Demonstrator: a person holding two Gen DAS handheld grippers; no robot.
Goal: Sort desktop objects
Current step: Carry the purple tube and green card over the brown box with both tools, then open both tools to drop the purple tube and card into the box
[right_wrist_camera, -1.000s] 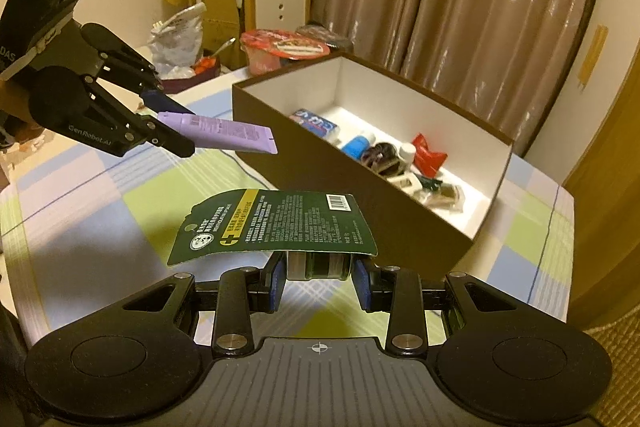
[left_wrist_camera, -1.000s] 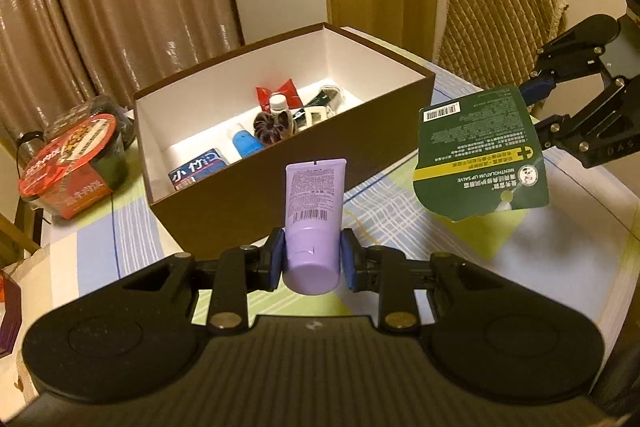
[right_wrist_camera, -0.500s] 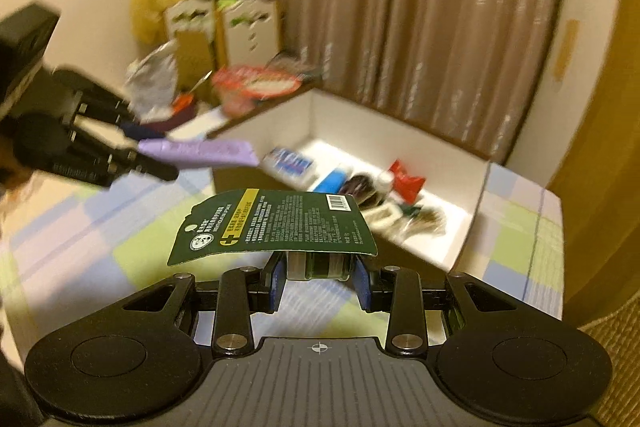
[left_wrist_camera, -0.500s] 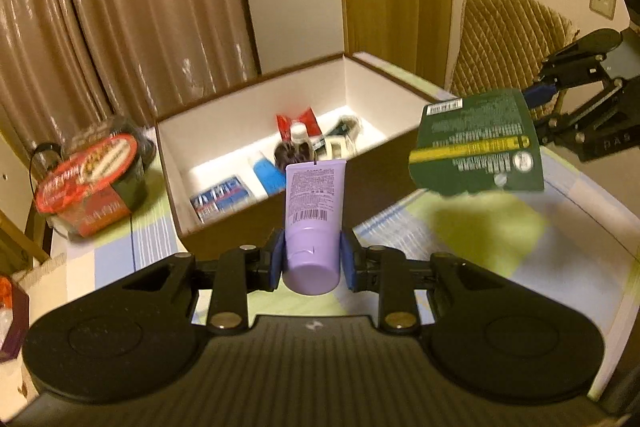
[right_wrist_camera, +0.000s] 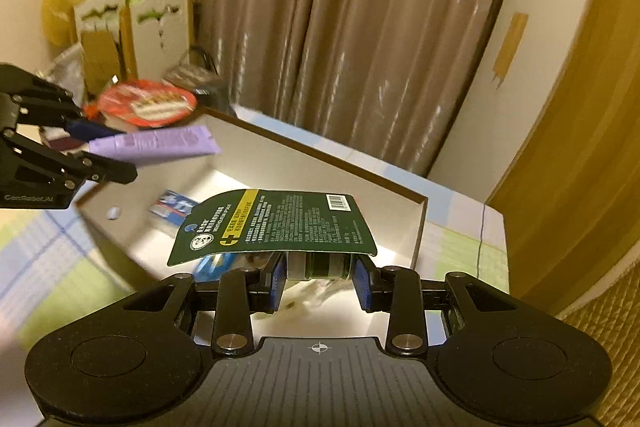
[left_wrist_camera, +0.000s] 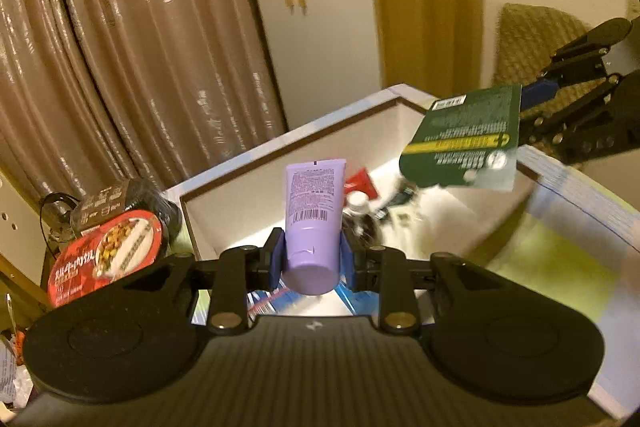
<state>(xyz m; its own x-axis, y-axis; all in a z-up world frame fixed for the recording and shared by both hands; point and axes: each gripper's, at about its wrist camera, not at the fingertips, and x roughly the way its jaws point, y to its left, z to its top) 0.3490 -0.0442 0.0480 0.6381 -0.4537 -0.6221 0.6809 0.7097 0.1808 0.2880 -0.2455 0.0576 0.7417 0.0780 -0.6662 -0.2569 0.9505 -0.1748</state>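
The left gripper (left_wrist_camera: 312,261) is clamped on the purple tube (left_wrist_camera: 315,211), long axis pointing ahead over the box's (left_wrist_camera: 224,183) near wall; farther right, the right gripper (right_wrist_camera: 320,277) grips the green card pack (right_wrist_camera: 276,223) over the box's right end.

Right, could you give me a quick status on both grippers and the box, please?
Left gripper shut on purple tube. Right gripper shut on green carded pack. Both held above open box, already part filled. Nothing blocking the drop.
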